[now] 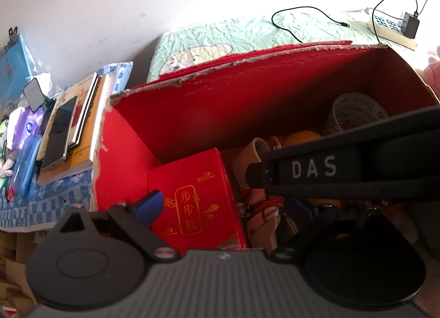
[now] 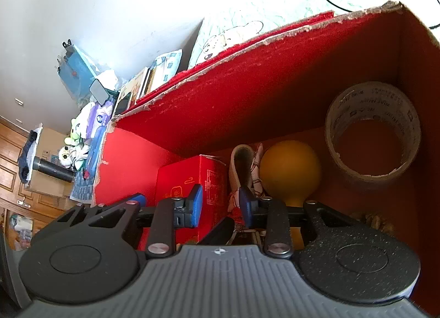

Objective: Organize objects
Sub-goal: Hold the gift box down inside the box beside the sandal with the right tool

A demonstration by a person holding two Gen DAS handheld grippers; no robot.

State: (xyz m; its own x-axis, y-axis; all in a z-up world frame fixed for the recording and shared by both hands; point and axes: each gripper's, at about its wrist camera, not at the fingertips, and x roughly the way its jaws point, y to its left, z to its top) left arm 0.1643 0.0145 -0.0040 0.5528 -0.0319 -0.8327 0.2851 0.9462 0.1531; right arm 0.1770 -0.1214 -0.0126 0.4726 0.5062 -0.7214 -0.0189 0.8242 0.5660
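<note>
A big red cardboard box point(image 1: 247, 103) point(image 2: 247, 98) stands open on a bed. Inside it are a small red box with gold characters point(image 1: 192, 199) point(image 2: 178, 177), a white item with a red pattern point(image 1: 261, 208) point(image 2: 257, 177), an orange ball point(image 2: 290, 169) and a roll of tape point(image 2: 371, 131). My left gripper point(image 1: 224, 206) reaches into the big box with its jaws wide apart. The small red box lies between them, untouched on its right side. My right gripper point(image 2: 220, 205) hangs above the small box's edge, and nothing is pressed in the narrow gap between its blue pads. Its black body point(image 1: 330, 166) crosses the left wrist view.
Left of the box, books with a phone on top point(image 1: 74, 131) lie on a blue checked cloth point(image 1: 49, 202), with plush toys point(image 2: 74, 136) beyond. Behind the box lie a green quilt point(image 1: 220, 37), a black cable point(image 1: 302, 15) and a power strip with a charger point(image 1: 396, 26).
</note>
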